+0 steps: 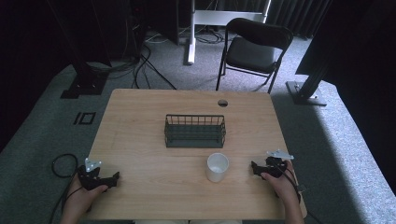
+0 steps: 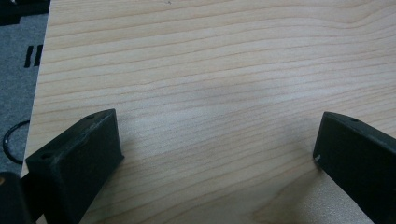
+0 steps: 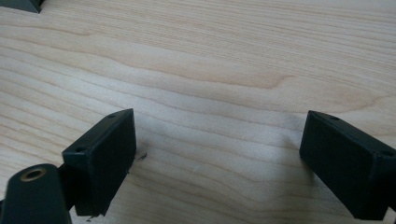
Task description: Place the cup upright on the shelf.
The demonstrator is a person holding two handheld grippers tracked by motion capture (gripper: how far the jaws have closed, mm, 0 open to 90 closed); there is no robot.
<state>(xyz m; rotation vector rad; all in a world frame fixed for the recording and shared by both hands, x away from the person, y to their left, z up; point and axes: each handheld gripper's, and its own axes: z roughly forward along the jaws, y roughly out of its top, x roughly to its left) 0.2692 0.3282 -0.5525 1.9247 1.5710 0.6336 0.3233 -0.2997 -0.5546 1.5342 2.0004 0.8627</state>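
A dark wire basket (image 1: 194, 130) stands in the middle of the wooden table (image 1: 140, 116). A white cup (image 1: 217, 167) stands upright in front of it, a little to the right. My left gripper (image 1: 113, 178) rests at the table's near left corner, held by a hand, its jaws pointing right. My right gripper (image 1: 255, 167) rests at the near right, just right of the cup and apart from it. In the left gripper view the left gripper (image 2: 217, 133) is open over bare wood. In the right gripper view the right gripper (image 3: 217, 130) is open too, with nothing between its jaws.
A black folding chair (image 1: 254, 46) stands beyond the table's far edge. Cables (image 1: 140, 65) trail over the grey carpet at the back left. The tabletop has a round cable hole (image 1: 222, 102) near its far edge. Black frame posts (image 1: 308, 79) stand on both sides.
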